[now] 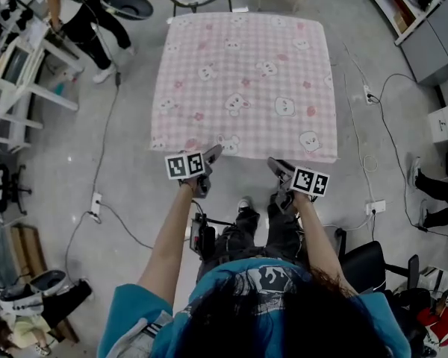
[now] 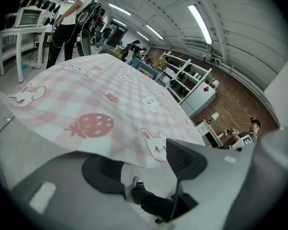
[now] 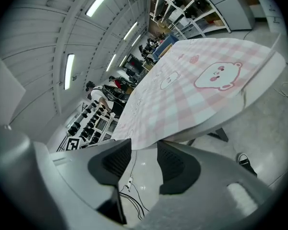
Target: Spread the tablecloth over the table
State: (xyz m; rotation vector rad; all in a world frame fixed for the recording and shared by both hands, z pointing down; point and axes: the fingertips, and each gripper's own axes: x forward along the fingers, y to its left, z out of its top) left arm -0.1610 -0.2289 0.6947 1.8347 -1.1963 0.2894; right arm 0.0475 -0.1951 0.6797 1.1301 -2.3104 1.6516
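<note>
The tablecloth (image 1: 246, 80) lies flat over the table (image 3: 216, 123). It looks soft, thin and light, so we think it slides and wrinkles easily. Our left gripper (image 1: 211, 155) and right gripper (image 1: 276, 166) are open and empty at the table's near edge. We would pinch the hem there.

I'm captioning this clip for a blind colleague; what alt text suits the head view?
Seen from above, a pink checked fabric tablecloth printed with cartoon animals lies spread flat, and a person in a teal shirt holds the left gripper and right gripper at its near edge.
</note>
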